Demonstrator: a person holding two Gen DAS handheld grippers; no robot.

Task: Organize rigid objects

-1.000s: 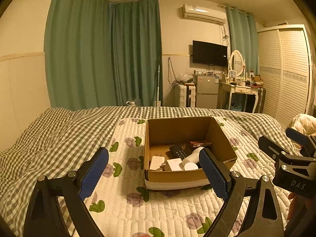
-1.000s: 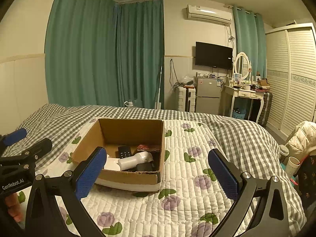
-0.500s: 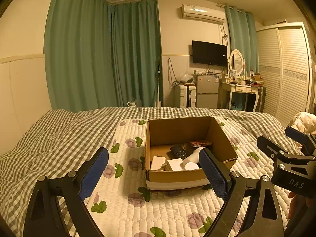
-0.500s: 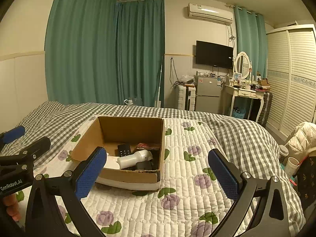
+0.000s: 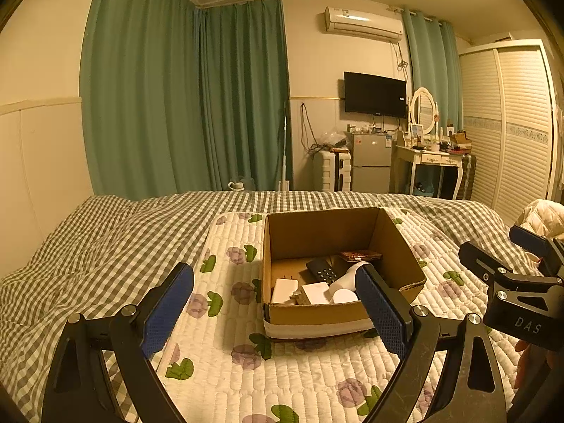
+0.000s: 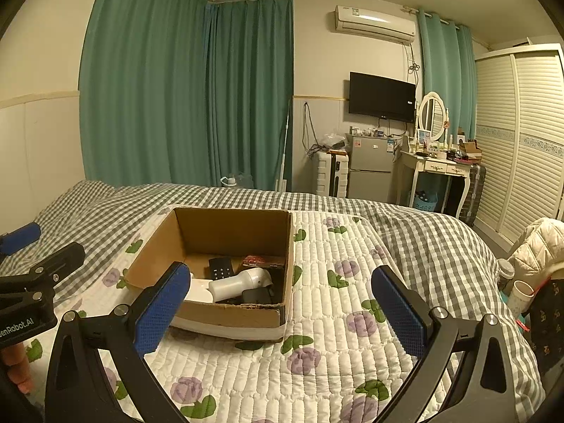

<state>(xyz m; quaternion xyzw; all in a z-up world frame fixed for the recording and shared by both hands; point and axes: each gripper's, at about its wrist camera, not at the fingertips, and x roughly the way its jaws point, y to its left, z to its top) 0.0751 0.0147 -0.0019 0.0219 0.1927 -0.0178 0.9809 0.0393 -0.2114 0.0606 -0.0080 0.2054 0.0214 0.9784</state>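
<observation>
Both the left tongs (image 5: pixel 275 303) and right tongs (image 6: pixel 282 308) hang apart and empty before the box (image 5: pixel 338 312) on the bed (image 5: pixel 105 246); reaching in among its crowded items risks nudging the light box across the soft quilt (image 6: pixel 335 335).

Very little diff vs. 1 s ago. Nudged a hair toward 12 o'clock in rt-wrist view: open brown cardboard box (image 6: pixel 232 232), plus far edge of grey-and-white checked bedspread (image 6: pixel 416 225). Drifted slightly toward 10 o'clock at that view's lt edge: black left gripper w/ blue pads (image 6: pixel 46 246). Crept a touch toward 9 o'clock in lt-wrist view: black right gripper w/ blue pads (image 5: pixel 500 246). Shifts approx., all tiny.
</observation>
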